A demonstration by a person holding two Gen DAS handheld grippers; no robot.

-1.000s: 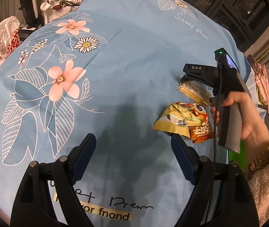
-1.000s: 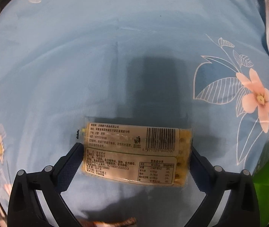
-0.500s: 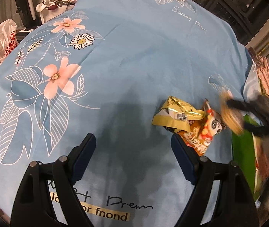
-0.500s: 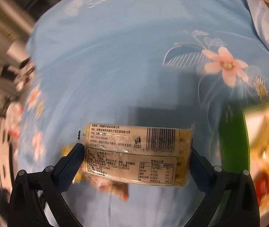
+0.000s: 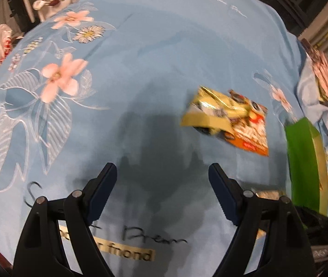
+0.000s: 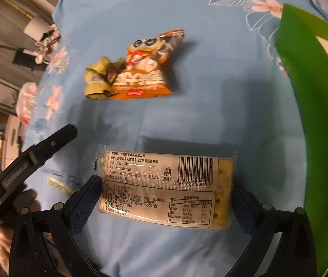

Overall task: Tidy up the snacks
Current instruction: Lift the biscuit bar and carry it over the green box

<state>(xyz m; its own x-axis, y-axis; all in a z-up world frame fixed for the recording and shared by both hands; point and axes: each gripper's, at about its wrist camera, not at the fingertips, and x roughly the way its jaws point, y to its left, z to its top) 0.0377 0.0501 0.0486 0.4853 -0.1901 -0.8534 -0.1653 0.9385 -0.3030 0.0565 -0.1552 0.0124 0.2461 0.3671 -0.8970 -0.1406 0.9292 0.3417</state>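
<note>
Snacks lie on a blue flowered sheet (image 5: 154, 53) spread over a bed: an orange cartoon bag (image 6: 145, 69) and a crumpled yellow wrapper (image 6: 97, 80) touch each other, the wrapper partly under the bag's edge. In the left wrist view the same pair sits toward the sheet's right side, with the bag (image 5: 249, 129) nearer the green box (image 5: 302, 161) and the wrapper (image 5: 201, 113) on its far side from the box.

A cracker pack (image 6: 166, 189) in clear film, its label and barcode facing the camera, is clamped by its two short ends between the pads of the right gripper (image 6: 166, 194). It hangs above the sheet, nearer the camera than the orange bag and just beside the green box (image 6: 314, 115), which stands at the sheet's right edge with its top open.

The left gripper (image 5: 162, 187) has its jaws wide apart with nothing between them, above bare sheet close to the printed lettering at the near edge. In the right wrist view it (image 6: 32, 152) shows at the left, held by a hand (image 6: 20, 207).
</note>
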